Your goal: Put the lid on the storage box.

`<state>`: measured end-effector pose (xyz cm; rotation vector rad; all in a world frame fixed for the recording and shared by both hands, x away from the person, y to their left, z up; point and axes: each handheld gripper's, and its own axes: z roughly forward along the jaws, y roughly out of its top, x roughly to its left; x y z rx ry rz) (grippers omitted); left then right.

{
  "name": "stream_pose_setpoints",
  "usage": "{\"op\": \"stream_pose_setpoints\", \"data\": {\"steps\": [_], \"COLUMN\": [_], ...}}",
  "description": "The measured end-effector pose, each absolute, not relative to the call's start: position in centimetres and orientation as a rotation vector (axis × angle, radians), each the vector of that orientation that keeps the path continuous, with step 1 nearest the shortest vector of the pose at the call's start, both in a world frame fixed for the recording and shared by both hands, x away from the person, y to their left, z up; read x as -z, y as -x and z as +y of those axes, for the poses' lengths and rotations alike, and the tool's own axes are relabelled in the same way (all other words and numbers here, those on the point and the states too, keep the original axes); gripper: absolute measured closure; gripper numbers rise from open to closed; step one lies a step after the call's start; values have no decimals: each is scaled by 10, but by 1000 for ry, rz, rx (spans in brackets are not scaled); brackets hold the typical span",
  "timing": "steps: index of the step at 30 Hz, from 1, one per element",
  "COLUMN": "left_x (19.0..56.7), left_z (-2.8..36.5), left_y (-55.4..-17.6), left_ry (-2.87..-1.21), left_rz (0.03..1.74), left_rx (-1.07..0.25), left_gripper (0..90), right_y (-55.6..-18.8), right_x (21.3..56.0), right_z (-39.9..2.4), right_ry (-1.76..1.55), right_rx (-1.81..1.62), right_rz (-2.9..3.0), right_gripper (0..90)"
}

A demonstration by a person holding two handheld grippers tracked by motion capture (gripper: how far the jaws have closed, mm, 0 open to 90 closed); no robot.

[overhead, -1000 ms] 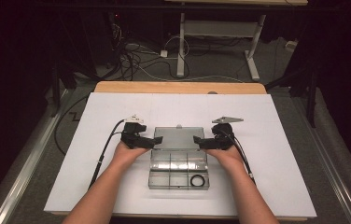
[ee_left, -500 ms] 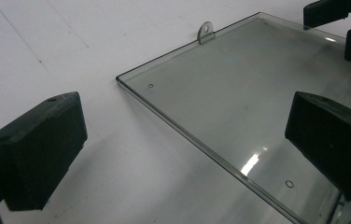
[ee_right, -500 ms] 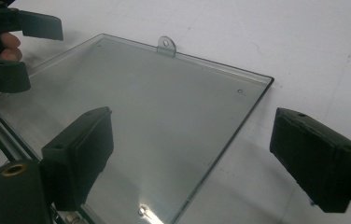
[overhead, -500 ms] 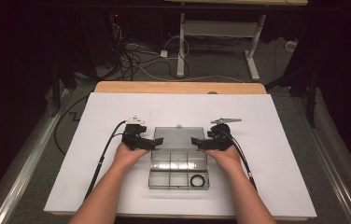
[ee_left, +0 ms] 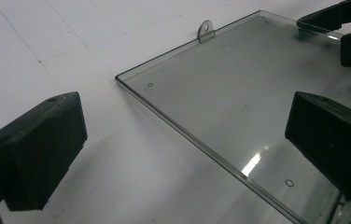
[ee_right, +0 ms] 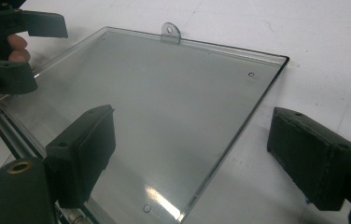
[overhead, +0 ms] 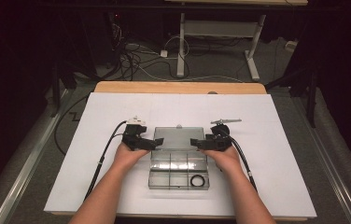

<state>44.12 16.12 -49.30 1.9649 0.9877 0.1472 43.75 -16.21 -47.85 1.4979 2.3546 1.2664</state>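
At the centre of the high view a clear compartment box (overhead: 179, 170) lies with its lid (overhead: 179, 137) folded flat open. Left gripper (overhead: 157, 142) and right gripper (overhead: 196, 142) flank the lid's side edges, jaws apart (neither pressing it), likely ready to swing it shut.

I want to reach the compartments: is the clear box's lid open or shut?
Open. The lid lies flat on the white table behind the box, hinged back, leaving the compartments and the black ring uncovered.
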Motion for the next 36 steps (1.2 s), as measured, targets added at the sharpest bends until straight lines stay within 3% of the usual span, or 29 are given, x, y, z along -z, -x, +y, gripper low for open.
{"op": "stream_pose_setpoints", "data": {"steps": [30,36], "left_x": [486,481], "left_z": [161,164], "left_y": [-434,-433], "left_ry": [-1940,-1934], "left_rz": [963,958], "left_rx": [-123,-135], "left_gripper": [1,83], "right_y": [-430,-425], "right_x": [474,469], "right_z": [-162,-164], "right_ry": [-1432,-1369], "right_rx": [-1330,-1333], "right_rz": [2323,2279], "right_gripper": [310,382]}}
